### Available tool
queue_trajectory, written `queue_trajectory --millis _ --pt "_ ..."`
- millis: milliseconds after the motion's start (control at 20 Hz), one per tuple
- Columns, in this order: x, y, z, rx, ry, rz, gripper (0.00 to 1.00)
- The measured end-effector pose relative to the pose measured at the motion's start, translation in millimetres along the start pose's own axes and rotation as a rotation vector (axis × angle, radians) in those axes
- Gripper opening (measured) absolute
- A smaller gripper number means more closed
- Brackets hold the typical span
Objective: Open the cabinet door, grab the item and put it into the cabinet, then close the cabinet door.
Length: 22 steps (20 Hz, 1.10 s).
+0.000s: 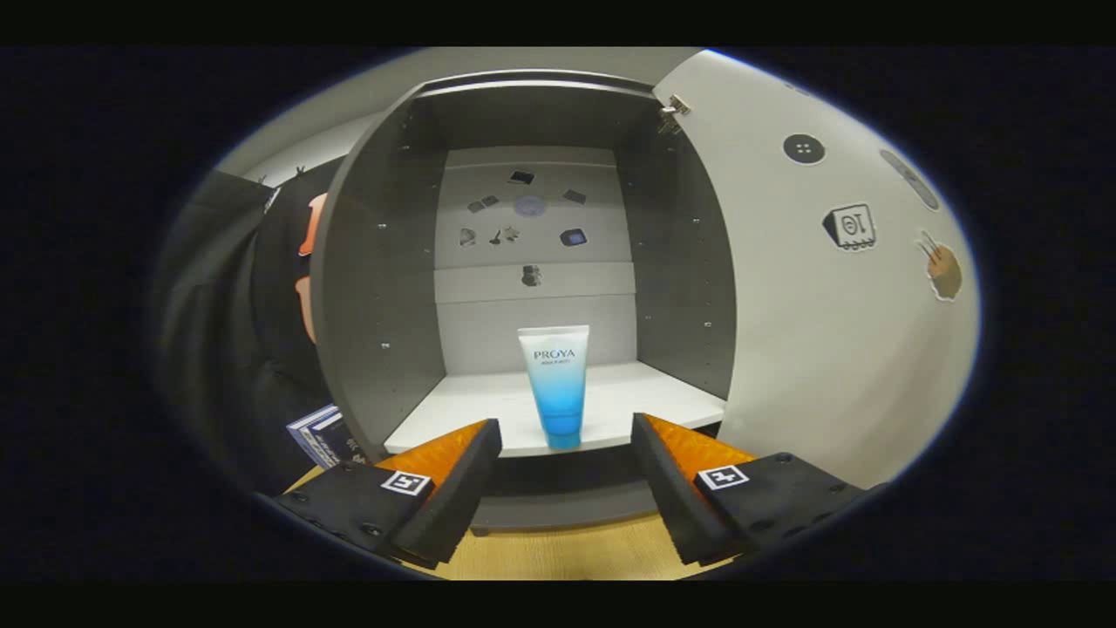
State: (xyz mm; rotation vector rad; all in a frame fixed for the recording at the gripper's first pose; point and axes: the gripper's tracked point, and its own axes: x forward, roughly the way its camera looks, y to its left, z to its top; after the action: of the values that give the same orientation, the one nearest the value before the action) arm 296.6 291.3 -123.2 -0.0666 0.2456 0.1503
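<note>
1. Tube [555, 384]: upright near the front edge of the cabinet shelf [628, 401], centre frame.
2. Tool [567, 475]: fingers wide apart, empty, lower frame, short of the tube.
3. Door [819, 331]: open, right of frame.
4. Step: placement apparently done; next, closing the door.

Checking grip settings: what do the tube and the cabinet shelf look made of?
Tube: likely soft plastic, smooth semi-gloss, white fading to blue. Cabinet shelf: seemingly laminated board, matte white, flat square edge. The open gripper sits short of the tube, touching nothing.

Small stickers [529, 214] on cabinet [366, 288] back panel too small to identify; box [318, 434] beside cabinet half hidden.
</note>
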Motion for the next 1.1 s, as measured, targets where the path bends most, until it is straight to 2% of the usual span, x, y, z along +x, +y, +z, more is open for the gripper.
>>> queue_trajectory --millis 350,600,1100 --pt "-122 -22 -23 -0.054 -0.05 -0.012 0.96" --pt "-192 -53 -32 -0.064 -0.053 -0.009 0.96" --pt "-288 -178 -27 -0.08 -0.1 -0.168 0.96"
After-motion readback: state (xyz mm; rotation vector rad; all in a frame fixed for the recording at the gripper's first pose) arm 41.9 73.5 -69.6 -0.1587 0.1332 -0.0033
